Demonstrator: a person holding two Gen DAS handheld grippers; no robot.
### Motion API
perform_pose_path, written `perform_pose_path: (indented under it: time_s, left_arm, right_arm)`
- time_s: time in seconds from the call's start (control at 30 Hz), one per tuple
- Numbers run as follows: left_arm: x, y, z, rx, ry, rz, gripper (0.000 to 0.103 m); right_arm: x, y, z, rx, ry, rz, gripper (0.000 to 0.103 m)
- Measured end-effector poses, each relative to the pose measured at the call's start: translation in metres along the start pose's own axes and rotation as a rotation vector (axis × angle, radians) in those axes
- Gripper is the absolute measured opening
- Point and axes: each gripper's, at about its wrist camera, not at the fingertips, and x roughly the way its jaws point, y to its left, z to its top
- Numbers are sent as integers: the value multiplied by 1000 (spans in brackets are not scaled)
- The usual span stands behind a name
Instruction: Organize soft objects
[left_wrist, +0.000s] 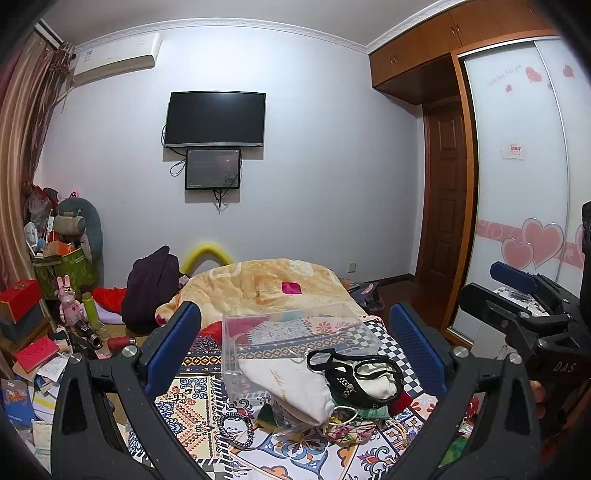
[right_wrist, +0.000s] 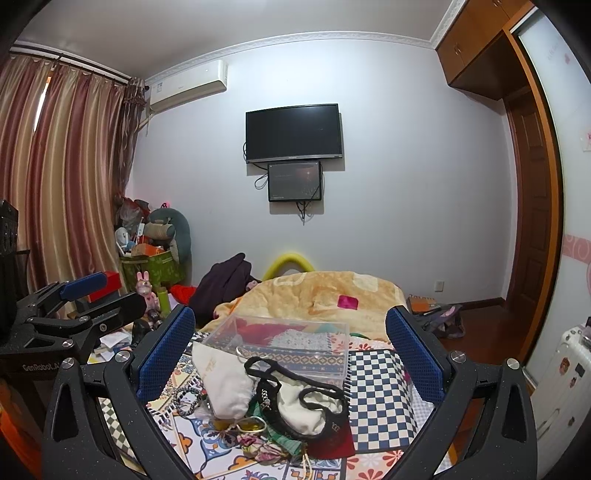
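Observation:
A pile of soft items lies on the patterned bedspread (left_wrist: 192, 406): a cream cloth pouch (left_wrist: 291, 387), a black-trimmed white fabric piece (left_wrist: 362, 376), a dark red cloth (right_wrist: 332, 441) and floral fabric (right_wrist: 258, 446). A clear plastic box (left_wrist: 295, 332) stands just behind the pile; it also shows in the right wrist view (right_wrist: 288, 343). My left gripper (left_wrist: 295, 350) is open and empty, held above the pile. My right gripper (right_wrist: 291, 354) is open and empty, also above the pile. The right gripper shows at the right edge of the left wrist view (left_wrist: 517, 291).
A beaded bracelet (left_wrist: 236, 428) lies left of the pile. A beige blanket (left_wrist: 266, 284) covers the far end of the bed. Clutter, a green bin (left_wrist: 70, 269) and books fill the floor at left. A wardrobe (left_wrist: 517, 184) stands at right.

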Motion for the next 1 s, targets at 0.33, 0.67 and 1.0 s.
perform_pose_path:
  time_s: [0.33,0.67,1.0]
  left_arm:
    - [-3,0,1,2,-2,-6,103]
    - [-4,0,3,3,-5,-10,103]
    - [-5,-2,4,2,-9,-9,103]
  right_arm:
    - [-1,1,1,1,-6,-1,103]
    - [-4,0,1,7,-14,-1,103]
    - [-4,0,1,9,-20,5,103]
